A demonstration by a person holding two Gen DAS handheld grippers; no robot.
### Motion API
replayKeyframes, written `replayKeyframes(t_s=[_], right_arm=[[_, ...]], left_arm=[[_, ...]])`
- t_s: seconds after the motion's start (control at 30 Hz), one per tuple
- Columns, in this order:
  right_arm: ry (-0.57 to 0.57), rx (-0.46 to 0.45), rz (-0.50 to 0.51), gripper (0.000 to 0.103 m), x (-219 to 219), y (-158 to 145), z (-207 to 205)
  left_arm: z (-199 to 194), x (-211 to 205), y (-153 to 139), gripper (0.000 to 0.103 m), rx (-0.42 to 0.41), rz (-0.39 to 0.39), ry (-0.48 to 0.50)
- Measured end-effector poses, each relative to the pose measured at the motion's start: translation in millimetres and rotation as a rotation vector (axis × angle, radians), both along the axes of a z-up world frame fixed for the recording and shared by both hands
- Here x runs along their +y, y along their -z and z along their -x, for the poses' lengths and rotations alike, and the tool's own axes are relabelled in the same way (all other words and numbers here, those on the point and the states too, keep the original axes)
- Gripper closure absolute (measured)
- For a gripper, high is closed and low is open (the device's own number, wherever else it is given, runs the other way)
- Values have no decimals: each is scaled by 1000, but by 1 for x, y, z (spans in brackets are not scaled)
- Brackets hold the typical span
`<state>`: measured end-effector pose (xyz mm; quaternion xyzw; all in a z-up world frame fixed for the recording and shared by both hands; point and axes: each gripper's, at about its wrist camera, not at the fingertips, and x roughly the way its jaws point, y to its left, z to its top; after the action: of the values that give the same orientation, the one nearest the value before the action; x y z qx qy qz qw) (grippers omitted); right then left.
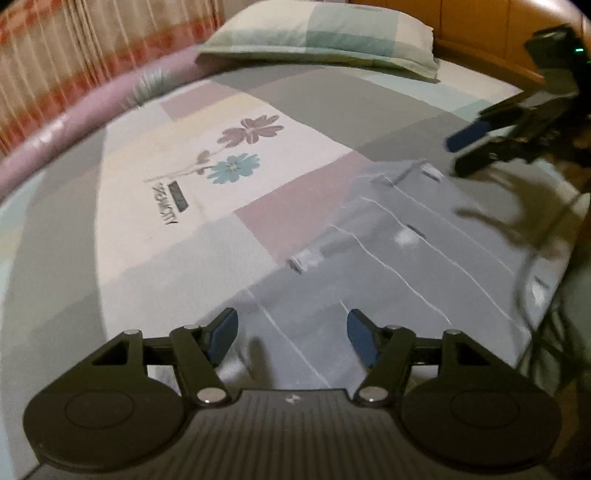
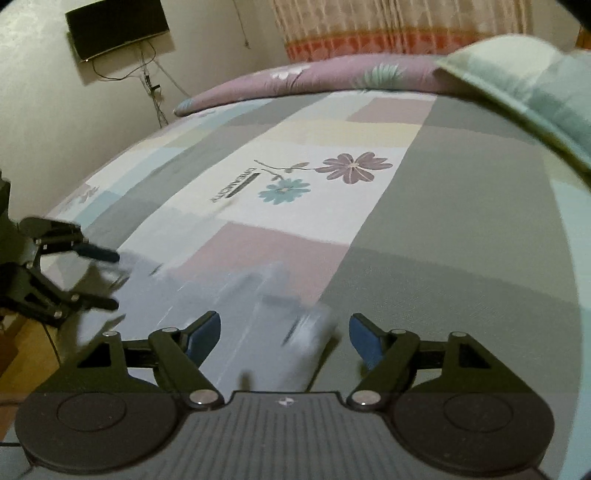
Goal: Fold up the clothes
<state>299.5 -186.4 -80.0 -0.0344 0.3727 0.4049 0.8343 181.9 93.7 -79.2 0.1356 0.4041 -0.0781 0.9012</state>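
Observation:
A pale blue-grey garment (image 1: pixel 399 243) with thin white stripes lies flat near the bed's front edge; the right wrist view shows it blurred (image 2: pixel 236 306). My left gripper (image 1: pixel 291 338) hovers open over its near end, nothing between the blue pads. My right gripper (image 2: pixel 284 338) is open too, just above the garment's lighter folded end (image 2: pixel 314 332). Each gripper shows in the other's view, raised above the cloth with jaws apart: the right gripper (image 1: pixel 458 155) at the upper right, the left gripper (image 2: pixel 114 280) at the far left.
The bed (image 1: pixel 295 96) wears a patchwork sheet of grey, pink and cream blocks with a flower print (image 1: pixel 236 151). A checked pillow (image 1: pixel 325 33) lies at the head, a purple bolster (image 2: pixel 314 79) along the curtain side. A dark screen (image 2: pixel 118 27) hangs on the wall.

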Motion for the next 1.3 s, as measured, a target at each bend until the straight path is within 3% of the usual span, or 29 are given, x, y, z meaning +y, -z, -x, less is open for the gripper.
replayKeyframes(t_s=[0.13,0.23,0.3,0.47,0.6,0.73,1.2,1.3], right_arm=[[59,-51,75,21,11,10,55],[66,-165,270,21,26,28,93],[80,-176,313,21,21,33,109],[125,-133,238,19,11,14,116],[124,-123,192,18,26,9,114],[115,-12,170,18,34,29,111],[158,48,153,14,46,28,111],[148,43,144,5,44,34,113]], left_arm=[[29,0,16,32,16,33,-49],[46,3,26,32,11,14,-74],[54,10,23,32,16,36,-96],[50,15,-1,31,19,63,-99],[43,14,13,31,67,86,-122],[36,13,27,30,118,111,-146],[48,43,10,28,65,305,-168],[49,51,8,27,55,342,-179]])
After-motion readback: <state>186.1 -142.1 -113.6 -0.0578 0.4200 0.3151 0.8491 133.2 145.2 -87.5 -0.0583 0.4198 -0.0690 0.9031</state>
